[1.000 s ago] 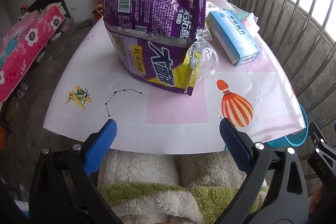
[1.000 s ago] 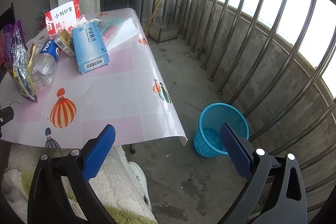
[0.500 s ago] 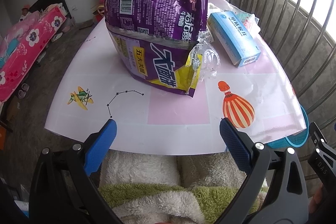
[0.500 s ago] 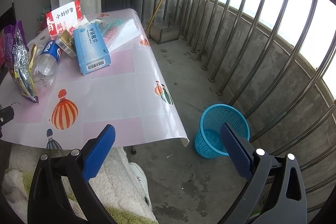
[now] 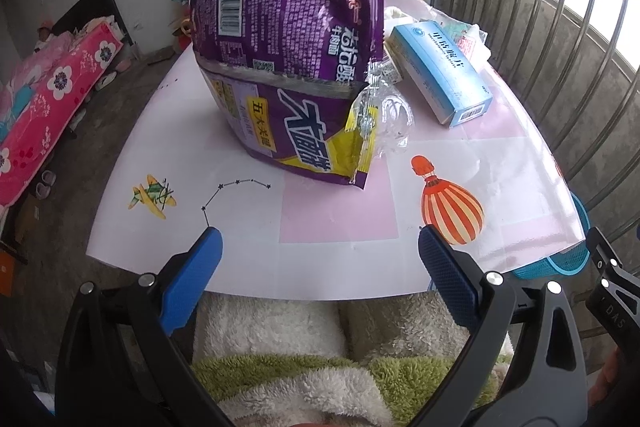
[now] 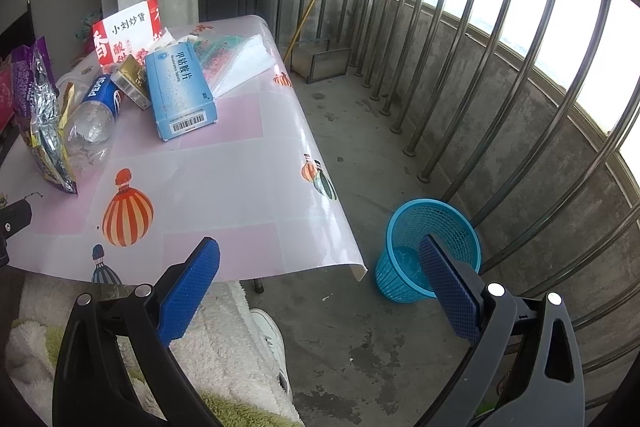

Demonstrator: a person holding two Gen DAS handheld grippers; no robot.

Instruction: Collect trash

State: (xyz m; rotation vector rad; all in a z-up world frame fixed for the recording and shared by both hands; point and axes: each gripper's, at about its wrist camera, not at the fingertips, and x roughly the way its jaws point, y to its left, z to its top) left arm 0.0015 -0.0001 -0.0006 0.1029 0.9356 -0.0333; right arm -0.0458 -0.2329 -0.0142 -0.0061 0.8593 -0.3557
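Note:
A large purple snack bag (image 5: 288, 67) lies crumpled on the pink-and-white table (image 5: 340, 219), an empty clear bottle (image 5: 394, 115) against its right side. A blue carton (image 5: 440, 71) rests beyond the bottle. My left gripper (image 5: 318, 259) hovers open over the table's near edge, short of the bag. In the right wrist view the same bag (image 6: 38, 119), the Pepsi bottle (image 6: 94, 107) and the carton (image 6: 180, 95) sit at the left. My right gripper (image 6: 320, 267) is open and holds nothing, past the table's right corner. A blue mesh basket (image 6: 424, 247) stands on the floor.
A red-and-white packet (image 6: 128, 35), a small gold box (image 6: 132, 83) and plastic wrappers (image 6: 236, 59) lie at the table's far end. Metal railing bars (image 6: 500, 67) close off the right. A fleecy blanket (image 5: 280, 347) covers a person's lap below the table edge. A floral mattress (image 5: 52, 99) lies left.
Both grippers have crept slightly forward and the table contents sit a little lower in view. Nothing was taken hold of or let go.

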